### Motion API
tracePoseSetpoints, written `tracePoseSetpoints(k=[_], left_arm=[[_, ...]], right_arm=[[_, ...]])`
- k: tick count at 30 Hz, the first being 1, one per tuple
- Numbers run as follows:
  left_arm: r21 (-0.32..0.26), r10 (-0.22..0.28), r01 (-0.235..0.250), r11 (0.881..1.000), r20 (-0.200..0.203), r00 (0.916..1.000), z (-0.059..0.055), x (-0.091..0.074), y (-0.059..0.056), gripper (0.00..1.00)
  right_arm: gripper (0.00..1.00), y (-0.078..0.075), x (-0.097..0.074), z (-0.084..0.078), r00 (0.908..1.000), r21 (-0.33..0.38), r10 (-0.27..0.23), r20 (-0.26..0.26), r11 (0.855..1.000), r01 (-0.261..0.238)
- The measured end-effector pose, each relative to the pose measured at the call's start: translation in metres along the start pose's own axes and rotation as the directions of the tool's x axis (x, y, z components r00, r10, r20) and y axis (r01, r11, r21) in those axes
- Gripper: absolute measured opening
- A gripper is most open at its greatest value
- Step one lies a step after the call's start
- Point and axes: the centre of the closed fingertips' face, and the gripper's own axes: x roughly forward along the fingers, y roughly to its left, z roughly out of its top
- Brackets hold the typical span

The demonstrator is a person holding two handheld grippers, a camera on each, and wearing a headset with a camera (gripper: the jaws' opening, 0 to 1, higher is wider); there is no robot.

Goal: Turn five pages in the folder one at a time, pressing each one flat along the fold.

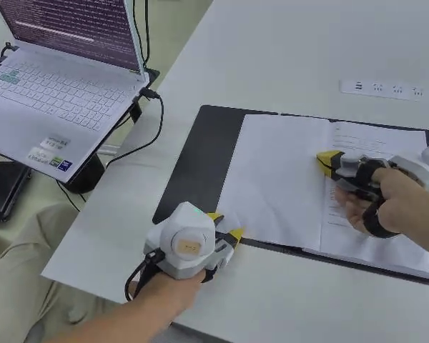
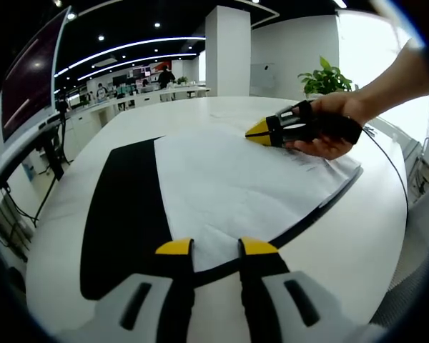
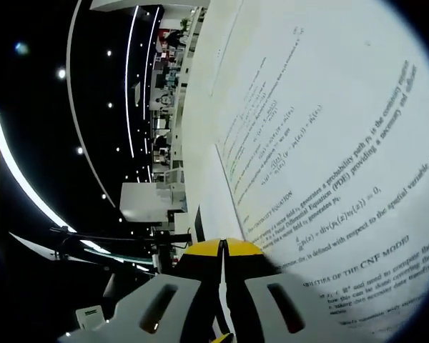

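Head view: the open folder (image 1: pixel 200 157) lies on the white counter (image 1: pixel 286 57), its long axis running left to right, black cover toward the laptop (image 1: pixel 57 93). The left claw (image 1: pixel 226 226) sits at the blank page's (image 1: pixel 279 179) near corner, and the right claw (image 1: pixel 327 161) points left at the fold.

Left gripper view: the left claw (image 2: pixel 216 249) stands apart over the folder's (image 2: pixel 121 207) near edge.

Right gripper view: the right claw (image 3: pixel 222 248) is pressed together, with the printed page (image 3: pixel 322 179) readable, showing lines of equations.
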Motion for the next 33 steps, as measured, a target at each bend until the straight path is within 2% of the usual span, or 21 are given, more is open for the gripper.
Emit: tracePoseSetpoints(k=[1, 2, 5, 16, 22, 25, 29, 31, 33], left_arm=[[0.000, 0.000, 0.000, 1.000, 0.001, 1.0000, 0.000, 0.000, 0.000, 0.23], [-0.001, -0.001, 0.001, 1.000, 0.002, 1.0000, 0.000, 0.000, 0.000, 0.23], [-0.002, 0.000, 0.000, 1.000, 0.005, 1.0000, 0.000, 0.000, 0.000, 0.23], [-0.001, -0.005, 0.005, 1.000, 0.002, 1.0000, -0.001, 0.000, 0.001, 0.23], [0.004, -0.007, 0.007, 1.000, 0.000, 1.0000, 0.000, -0.001, 0.001, 0.23], [0.009, -0.007, 0.008, 1.000, -0.005, 1.0000, 0.000, -0.001, 0.000, 0.23], [0.009, -0.007, 0.007, 1.000, -0.012, 0.9999, 0.000, -0.001, 0.000, 0.23], [0.009, -0.007, 0.007, 1.000, -0.018, 0.9998, 0.001, -0.001, 0.000, 0.23], [0.010, -0.007, 0.007, 1.000, -0.026, 0.9996, 0.000, -0.001, 0.000, 0.23]], right_arm=[[0.00, -0.001, -0.002, -0.002, 1.0000, 0.003, 0.001, -0.003, 1.000, -0.001], [0.00, -0.002, -0.006, -0.013, 0.9986, 0.002, -0.002, -0.053, 1.000, 0.002], [0.00, -0.006, -0.012, -0.030, 0.9950, -0.035, -0.011, -0.099, 0.999, 0.008], [0.00, -0.019, -0.039, -0.065, 0.9902, -0.036, -0.037, -0.135, 0.999, 0.032], [0.00, -0.031, -0.051, -0.074, 0.9901, -0.028, -0.046, -0.133, 0.999, 0.043], [0.00, -0.038, -0.057, -0.080, 0.9890, -0.024, -0.050, -0.139, 0.999, 0.047], [0.00, -0.044, -0.071, -0.098, 0.9877, -0.016, -0.057, -0.146, 0.998, 0.055], [0.00, -0.050, -0.077, -0.100, 0.9878, 0.003, -0.055, -0.145, 0.998, 0.056], [0.00, -0.049, -0.082, -0.106, 0.9878, 0.007, -0.057, -0.145, 0.998, 0.058]])
